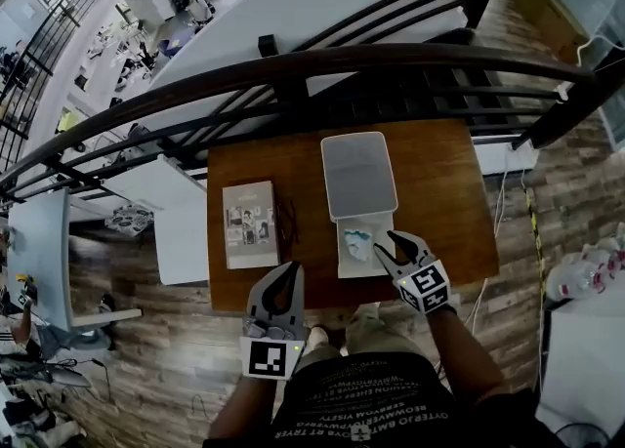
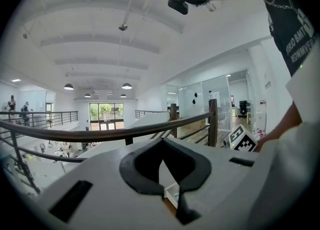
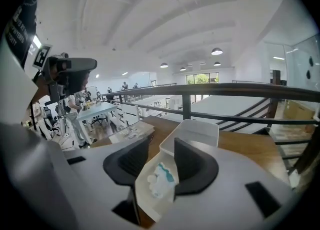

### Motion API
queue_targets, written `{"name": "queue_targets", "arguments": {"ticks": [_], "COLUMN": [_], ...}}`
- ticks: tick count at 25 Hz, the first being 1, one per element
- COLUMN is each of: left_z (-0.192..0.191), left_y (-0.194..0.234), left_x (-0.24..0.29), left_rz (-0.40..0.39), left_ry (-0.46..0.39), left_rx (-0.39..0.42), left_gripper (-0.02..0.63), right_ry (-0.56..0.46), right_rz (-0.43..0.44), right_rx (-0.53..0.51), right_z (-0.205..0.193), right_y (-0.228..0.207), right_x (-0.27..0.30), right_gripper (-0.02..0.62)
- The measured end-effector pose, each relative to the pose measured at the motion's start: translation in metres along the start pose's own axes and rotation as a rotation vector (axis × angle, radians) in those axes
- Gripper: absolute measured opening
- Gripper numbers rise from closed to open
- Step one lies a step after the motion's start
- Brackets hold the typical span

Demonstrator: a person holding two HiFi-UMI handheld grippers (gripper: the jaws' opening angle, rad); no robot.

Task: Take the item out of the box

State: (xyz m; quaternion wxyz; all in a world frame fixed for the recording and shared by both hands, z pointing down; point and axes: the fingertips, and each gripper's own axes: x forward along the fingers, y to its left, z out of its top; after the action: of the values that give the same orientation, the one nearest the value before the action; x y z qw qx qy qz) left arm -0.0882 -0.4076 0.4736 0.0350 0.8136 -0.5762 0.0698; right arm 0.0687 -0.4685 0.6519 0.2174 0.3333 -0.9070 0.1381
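On the brown table stands a white box with its lid thrown back away from me. Inside lies a white item with teal marks. My right gripper hangs over the box's right side with its jaws apart. In the right gripper view the item lies between the two dark fingers, and I see no pad pressing on it. My left gripper hovers at the table's front edge, left of the box, shut and empty; its tips meet.
A flat printed booklet lies left of the box, with a thin dark cord beside it. A dark curved railing runs behind the table. A white desk stands to the left on the wooden floor.
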Motion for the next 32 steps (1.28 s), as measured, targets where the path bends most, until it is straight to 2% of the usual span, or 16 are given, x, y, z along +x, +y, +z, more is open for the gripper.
{"name": "queue_targets", "arguments": {"ticks": [5, 13, 19, 26, 32], "left_z": [-0.010, -0.024, -0.024, -0.032, -0.023], "left_y": [0.007, 0.018, 0.025, 0.031, 0.034], "left_x": [0.003, 0.007, 0.000, 0.000, -0.006], "left_rz": [0.035, 0.090, 0.108, 0.127, 0.142], "left_ry": [0.031, 0.053, 0.068, 0.085, 0.088], "left_rx": [-0.013, -0.028, -0.029, -0.033, -0.025], "left_gripper": [0.006, 0.006, 0.006, 0.006, 0.006], "right_ry": [0.065, 0.184, 0.270, 0.393, 0.520], "right_rz": [0.032, 0.117, 0.167, 0.203, 0.187], "right_rx": [0.020, -0.057, -0.069, -0.098, -0.095], "right_z": [-0.031, -0.068, -0.083, -0.114, -0.139], "right_y": [-0.005, 0.002, 0.015, 0.018, 0.019], "right_x": [0.026, 0.064, 0.088, 0.118, 0.127], "right_gripper": [0.160, 0.171, 0.186, 0.216, 0.238]}}
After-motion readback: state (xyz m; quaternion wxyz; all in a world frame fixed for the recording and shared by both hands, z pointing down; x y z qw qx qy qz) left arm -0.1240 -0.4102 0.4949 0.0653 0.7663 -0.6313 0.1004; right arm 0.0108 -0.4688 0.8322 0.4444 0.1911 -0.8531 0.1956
